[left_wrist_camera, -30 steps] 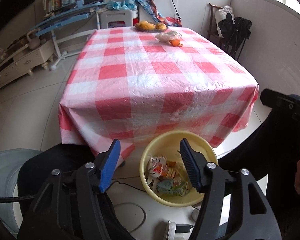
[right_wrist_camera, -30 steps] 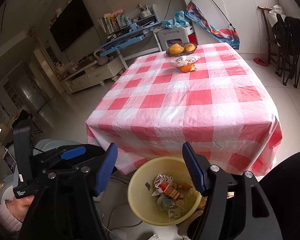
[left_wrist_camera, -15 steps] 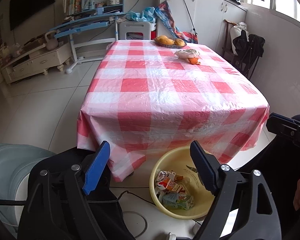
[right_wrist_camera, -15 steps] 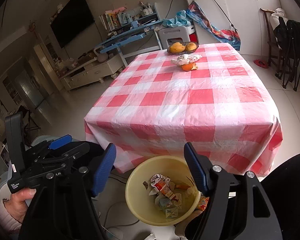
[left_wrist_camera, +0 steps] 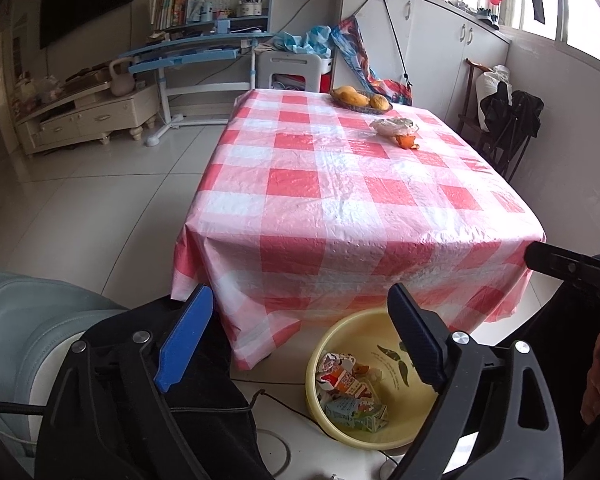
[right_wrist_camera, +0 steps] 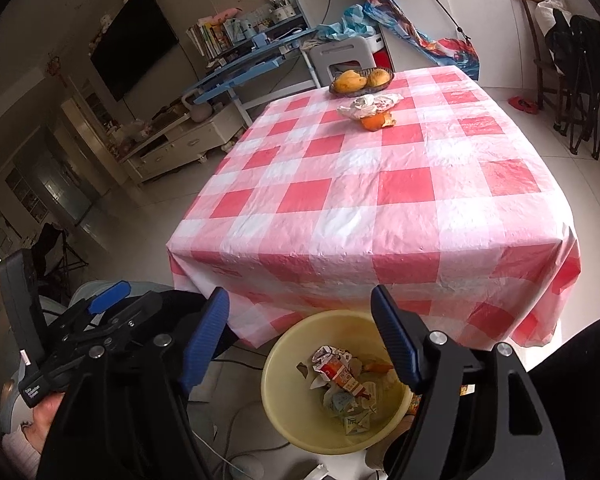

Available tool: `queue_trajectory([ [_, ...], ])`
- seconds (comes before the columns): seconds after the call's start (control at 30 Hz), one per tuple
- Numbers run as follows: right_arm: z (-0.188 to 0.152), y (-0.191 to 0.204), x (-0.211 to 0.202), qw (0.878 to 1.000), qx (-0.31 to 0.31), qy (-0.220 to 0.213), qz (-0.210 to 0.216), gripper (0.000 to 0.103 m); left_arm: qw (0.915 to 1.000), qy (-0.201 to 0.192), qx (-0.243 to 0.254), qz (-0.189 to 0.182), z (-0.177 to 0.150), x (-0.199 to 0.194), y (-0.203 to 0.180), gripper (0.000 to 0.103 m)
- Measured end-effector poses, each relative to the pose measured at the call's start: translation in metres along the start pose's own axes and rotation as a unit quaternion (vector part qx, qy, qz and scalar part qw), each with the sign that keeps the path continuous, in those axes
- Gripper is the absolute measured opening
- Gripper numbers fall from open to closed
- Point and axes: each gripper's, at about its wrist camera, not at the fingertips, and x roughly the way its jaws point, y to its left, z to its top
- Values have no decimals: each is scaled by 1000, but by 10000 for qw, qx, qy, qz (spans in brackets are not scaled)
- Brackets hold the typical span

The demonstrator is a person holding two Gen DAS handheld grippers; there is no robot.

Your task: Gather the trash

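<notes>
Trash: two pieces on table [right_wrist_camera: 380, 208], several in one basin [right_wrist_camera: 284, 412].

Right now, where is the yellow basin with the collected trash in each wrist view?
Left wrist: yellow basin low, right of centre, on the floor below the table edge.
Right wrist: yellow basin bottom centre, between the open fingers.
Shared landmark: checked tablecloth directly behind it.

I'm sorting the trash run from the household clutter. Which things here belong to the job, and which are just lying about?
Job:
- yellow basin on the floor, holding crumpled cartons
- crumpled wrapper on the table
- orange peel beside it
- left hand-held gripper and right hand-held gripper, both open

Lying about:
- fruit bowl
- checked tablecloth
- kettlebell
</notes>
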Motion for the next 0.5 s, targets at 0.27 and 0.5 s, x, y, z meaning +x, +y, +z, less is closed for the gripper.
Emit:
queue_trajectory([
  [0.27, 33, 2, 24, 9990, -353, 139, -250, 70, 9998, 34, -220, 10, -1, 3, 10, 88],
  [0.5, 72, -18, 45, 9964, -464, 297, -641, 72, 9989, 63, -470, 9, -1, 9, 21, 89],
])
